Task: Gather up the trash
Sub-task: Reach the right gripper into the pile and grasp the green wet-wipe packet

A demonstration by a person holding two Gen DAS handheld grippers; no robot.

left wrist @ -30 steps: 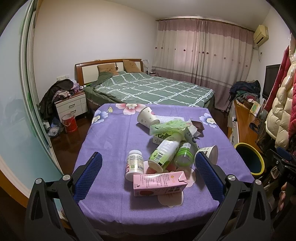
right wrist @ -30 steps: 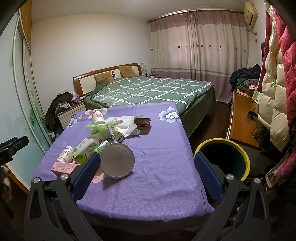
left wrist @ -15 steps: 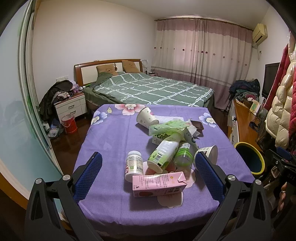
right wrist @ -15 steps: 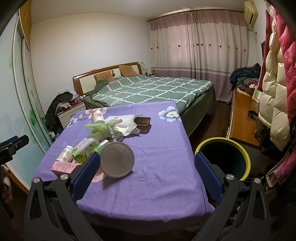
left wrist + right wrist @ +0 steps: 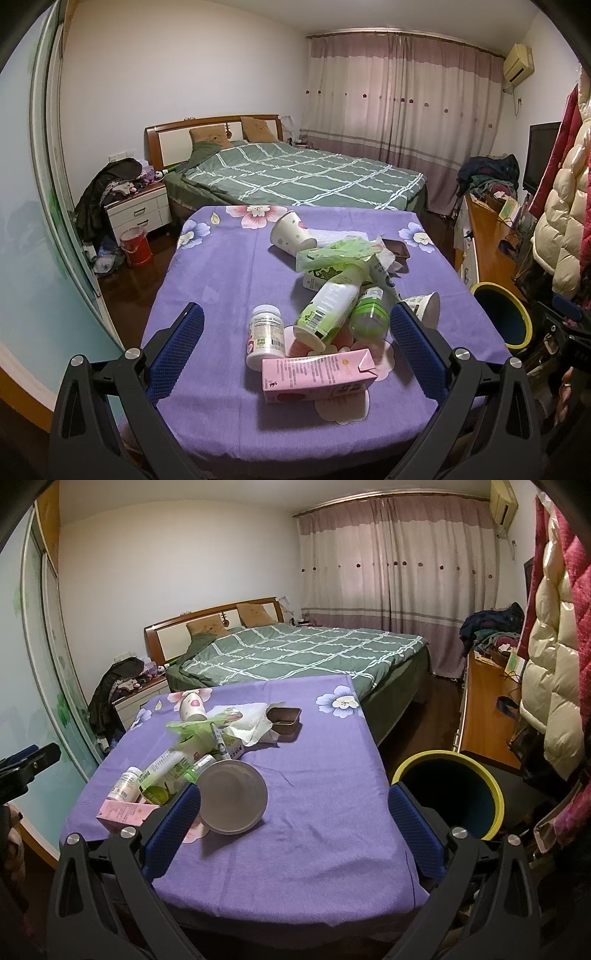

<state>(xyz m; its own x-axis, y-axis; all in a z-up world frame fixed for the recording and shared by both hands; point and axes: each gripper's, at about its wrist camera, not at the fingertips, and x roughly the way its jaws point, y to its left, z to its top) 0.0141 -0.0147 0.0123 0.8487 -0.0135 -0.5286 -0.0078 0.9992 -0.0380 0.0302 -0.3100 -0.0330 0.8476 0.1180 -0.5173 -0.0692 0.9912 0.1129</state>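
Trash lies heaped on the purple floral tablecloth (image 5: 221, 280): pink rectangular carton (image 5: 318, 374) nearest, white pill bottle (image 5: 265, 336) just behind. Left gripper (image 5: 295, 349) and right gripper (image 5: 293, 825) both gape wide, empty. Yellow-rimmed round bin (image 5: 448, 794) stands right of the table.

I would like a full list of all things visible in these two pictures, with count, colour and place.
pink carton: 1, pink, table front
pill bottle: 1, white, behind carton
green bottles: 2, green-white, lying mid-pile
white tub: 1, on its side
paper cup: 1, cream, lying at the back
brown tray: 1, beside tissue
tablecloth: 1, purple, floral
bin: 1, yellow-rimmed, right of table
bed: 1, green
left tongs: open
right tongs: open
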